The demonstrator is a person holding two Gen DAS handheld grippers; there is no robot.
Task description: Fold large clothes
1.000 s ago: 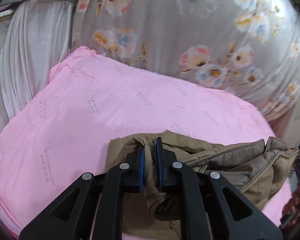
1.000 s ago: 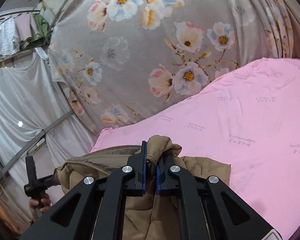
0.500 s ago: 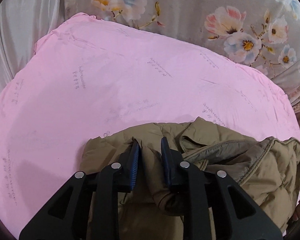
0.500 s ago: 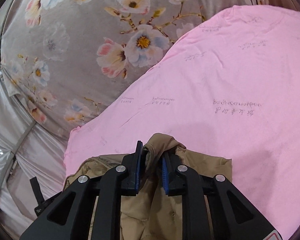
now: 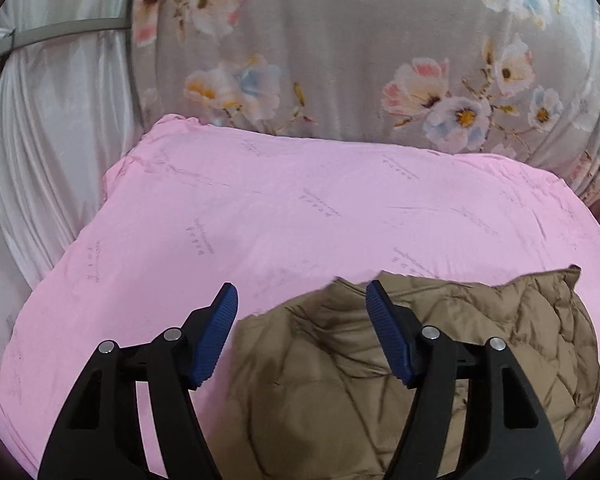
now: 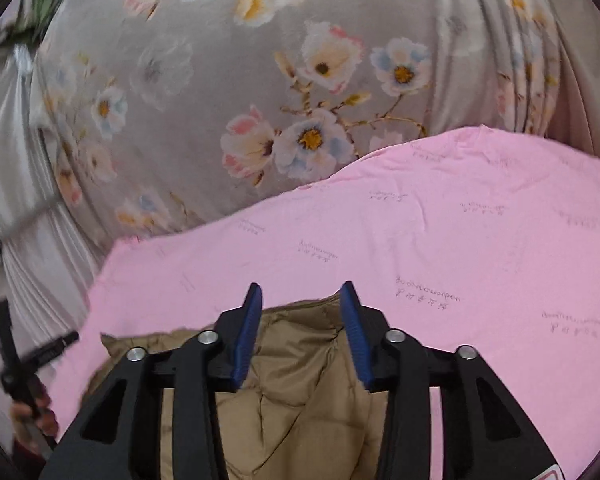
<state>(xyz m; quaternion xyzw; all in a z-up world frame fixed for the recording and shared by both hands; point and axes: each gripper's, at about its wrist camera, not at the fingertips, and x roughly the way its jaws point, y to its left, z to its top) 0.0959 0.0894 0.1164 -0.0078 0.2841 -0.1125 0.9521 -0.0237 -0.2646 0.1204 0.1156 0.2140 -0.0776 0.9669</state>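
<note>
A tan quilted jacket [image 5: 420, 368] lies folded on the pink sheet [image 5: 300, 208], at its near edge. My left gripper [image 5: 301, 287] hovers over the jacket's left end with its jaws opening wide. Nothing is pinched between its blue pads [image 5: 216, 336], and the fabric lies flat below them. In the right wrist view the jacket [image 6: 300, 392] lies under my right gripper [image 6: 301, 286]. That gripper's jaws stand apart, and the jacket's far edge sits loose between the blue pads [image 6: 246, 340], untouched by them.
A grey floral curtain [image 5: 340, 60] hangs behind the pink surface, with white drapes [image 5: 52, 140] to its left. At the lower left of the right wrist view, a person's hand [image 6: 32, 416] grips a black handle [image 6: 8, 344]. Bare pink sheet [image 6: 460, 240] stretches beyond the jacket.
Both grippers were shut on folds of the jacket a second ago and have let go. The jacket now lies flat on the sheet, and the left jaws have spread much wider than the right.
</note>
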